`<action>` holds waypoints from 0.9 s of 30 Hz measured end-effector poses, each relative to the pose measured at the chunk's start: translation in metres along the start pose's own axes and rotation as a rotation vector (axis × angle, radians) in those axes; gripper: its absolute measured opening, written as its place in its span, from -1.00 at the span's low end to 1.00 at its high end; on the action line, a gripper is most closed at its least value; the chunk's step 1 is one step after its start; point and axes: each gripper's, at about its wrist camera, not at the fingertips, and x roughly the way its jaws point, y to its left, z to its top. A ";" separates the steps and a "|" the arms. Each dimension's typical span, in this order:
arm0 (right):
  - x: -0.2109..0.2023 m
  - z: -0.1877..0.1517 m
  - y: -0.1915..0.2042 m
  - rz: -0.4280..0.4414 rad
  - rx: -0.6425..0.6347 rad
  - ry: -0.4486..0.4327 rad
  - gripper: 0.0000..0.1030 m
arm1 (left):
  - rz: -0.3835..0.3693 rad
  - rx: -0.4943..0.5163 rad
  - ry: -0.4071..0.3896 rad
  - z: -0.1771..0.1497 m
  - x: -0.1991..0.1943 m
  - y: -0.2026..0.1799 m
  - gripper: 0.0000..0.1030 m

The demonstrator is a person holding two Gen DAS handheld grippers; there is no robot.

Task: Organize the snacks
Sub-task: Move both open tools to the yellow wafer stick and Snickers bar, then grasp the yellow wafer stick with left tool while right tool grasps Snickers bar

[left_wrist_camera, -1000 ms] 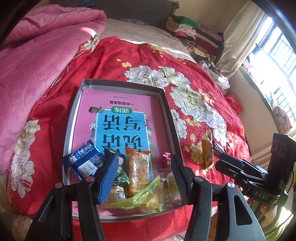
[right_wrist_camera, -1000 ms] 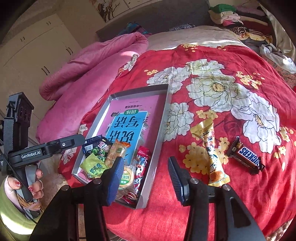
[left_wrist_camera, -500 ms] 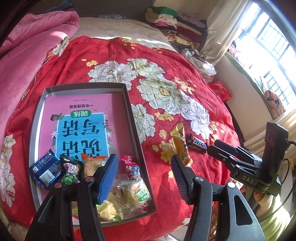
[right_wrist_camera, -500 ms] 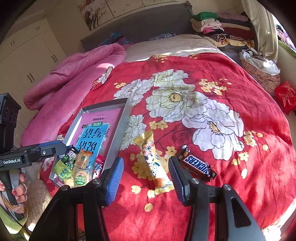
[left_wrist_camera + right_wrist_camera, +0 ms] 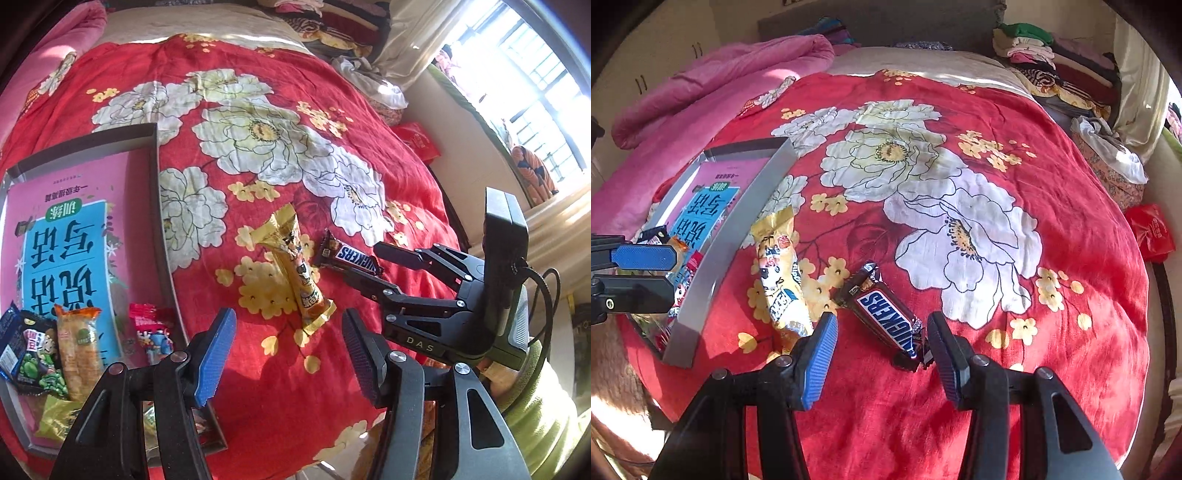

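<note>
Across the red flowered bedspread (image 5: 1052, 192) lie two loose snacks — a yellow snack stick (image 5: 295, 266) and a brown chocolate bar (image 5: 886, 317) — side by side and nearly touching at their upper ends. Left wrist view: the stick sits at centre frame, the chocolate bar (image 5: 351, 256) just to its right. The left gripper (image 5: 288, 354) hangs at the lower centre with its jaws apart and nothing between them; the stick's lower end lies just above the gap. At the right edge, the right gripper (image 5: 364, 264) reaches in from a hand in a green sleeve (image 5: 546, 417), its black fingers on either side of the bar's right end. Right wrist view: the right gripper (image 5: 881, 341) stands open at the lower centre, the bar's near end lying between the blue pads without visible contact; the stick (image 5: 781, 280) lies to the left, beside the left pad. A grey tray (image 5: 738, 236) occupies the left of the frame, holding a pink and blue book (image 5: 70, 236) and several packets — green, orange and red ones (image 5: 77, 347) — at its lower end. Pink quilt (image 5: 713, 77) at upper left; folded clothes (image 5: 1060, 62) at upper right.
</note>
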 end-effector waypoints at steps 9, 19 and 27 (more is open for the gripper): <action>0.037 0.006 -0.005 0.051 -0.106 0.056 -0.02 | -0.020 -0.037 0.092 0.007 0.049 -0.012 0.19; 0.023 -0.010 -0.051 0.200 0.215 -0.013 -0.45 | -0.005 -0.059 0.138 0.019 0.092 -0.024 -0.36; -0.008 -0.023 -0.059 0.302 0.362 -0.114 -0.45 | 0.012 0.001 0.129 0.016 0.088 -0.026 -0.59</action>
